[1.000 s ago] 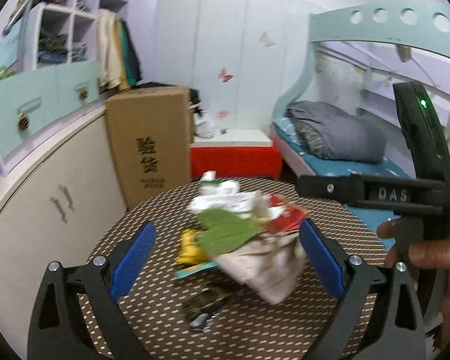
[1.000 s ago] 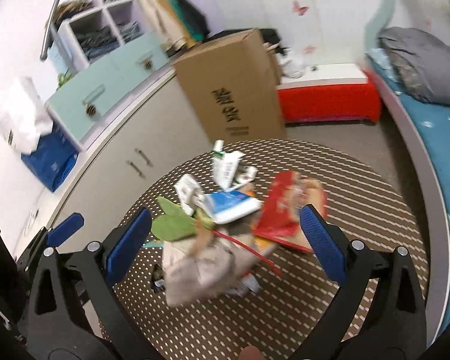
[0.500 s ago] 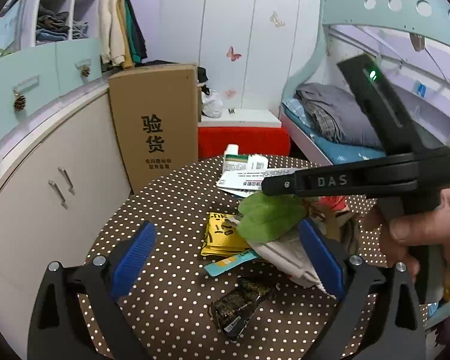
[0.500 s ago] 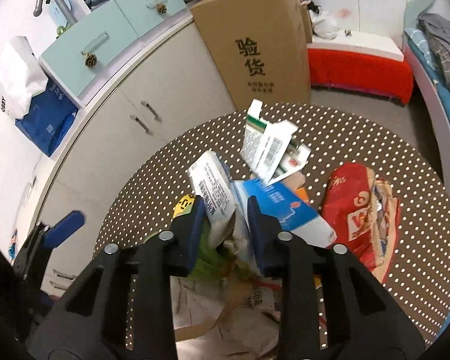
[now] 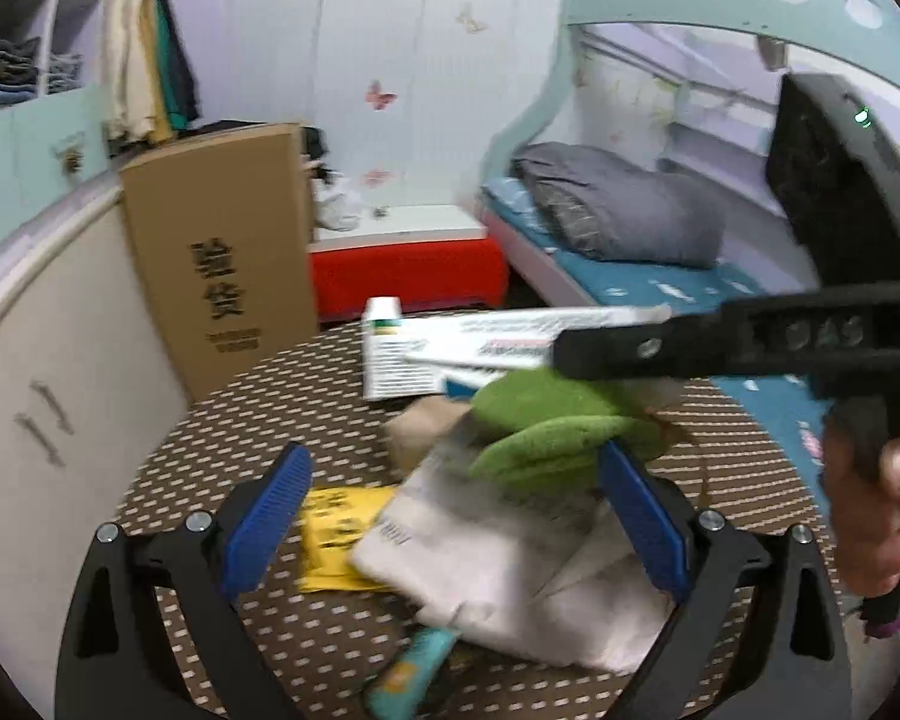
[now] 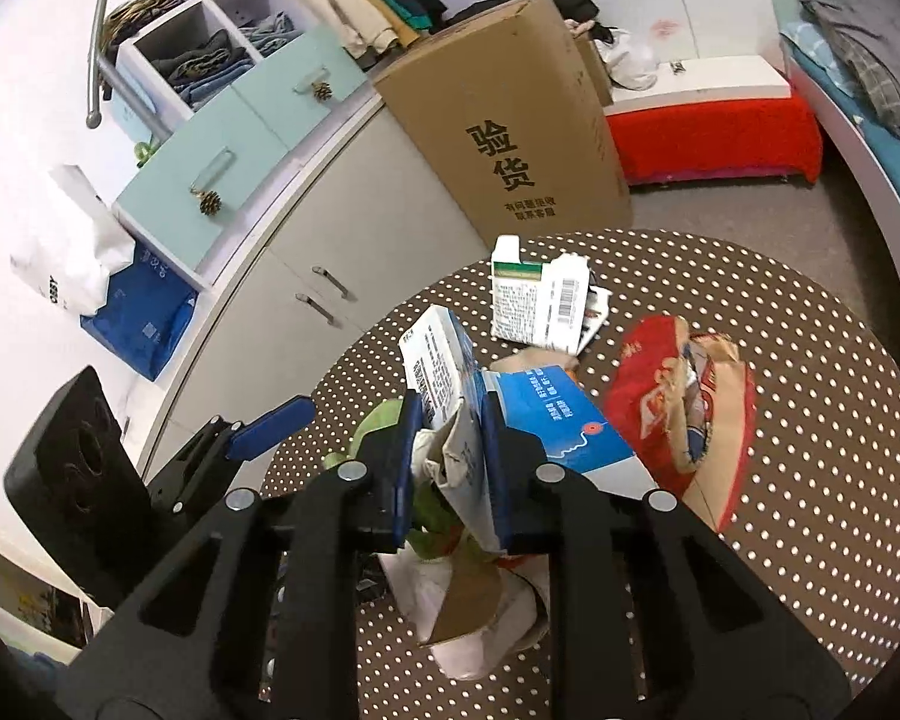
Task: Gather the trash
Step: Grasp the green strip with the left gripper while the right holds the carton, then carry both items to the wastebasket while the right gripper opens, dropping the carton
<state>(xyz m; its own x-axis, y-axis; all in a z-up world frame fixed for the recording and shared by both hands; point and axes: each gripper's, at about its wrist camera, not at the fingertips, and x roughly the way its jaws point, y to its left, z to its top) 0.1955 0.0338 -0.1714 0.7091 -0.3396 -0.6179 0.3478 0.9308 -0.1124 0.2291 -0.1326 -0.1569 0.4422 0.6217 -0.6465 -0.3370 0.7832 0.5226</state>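
R gripper (image 6: pixel 447 456): clenched on a bundle of trash, namely the blue-white carton (image 6: pixel 498 414) plus crumpled paper (image 6: pixel 462 546) hanging below the jaws. Grip sits on the carton's edge and a paper fold; the green leaves (image 6: pixel 378 426) look only wedged beside it, not clamped.

L gripper (image 5: pixel 450 531): released, jaws wide, straddling the white paper (image 5: pixel 510 546) w/o touching it. Yellow packet (image 5: pixel 336 531) lies flat just beside the L finger; teal wrapper (image 5: pixel 408 666) below, partly under the paper.

Remaining on table (image 6: pixel 810 420): white box (image 6: pixel 537 300) at far edge, red bag (image 6: pixel 678 408) to R, both well apart from the grip.

Assessment: pick-up step underway, early in task. No bin visible in either view; destination can't be determined.

Recs for step in hand:
- Keep R squeeze firm; carton edge is slick and may slide out if tilted.
- Lift slow and level, since the dangling paper can snag other scraps.
- Bring L gripper under the hanging paper to support it, or close on the paper's thick fold.
- Take flat yellow packet separately, from its edge.

Risk: leaves drop on lift; L view is blurred, contact there unconfirmed.
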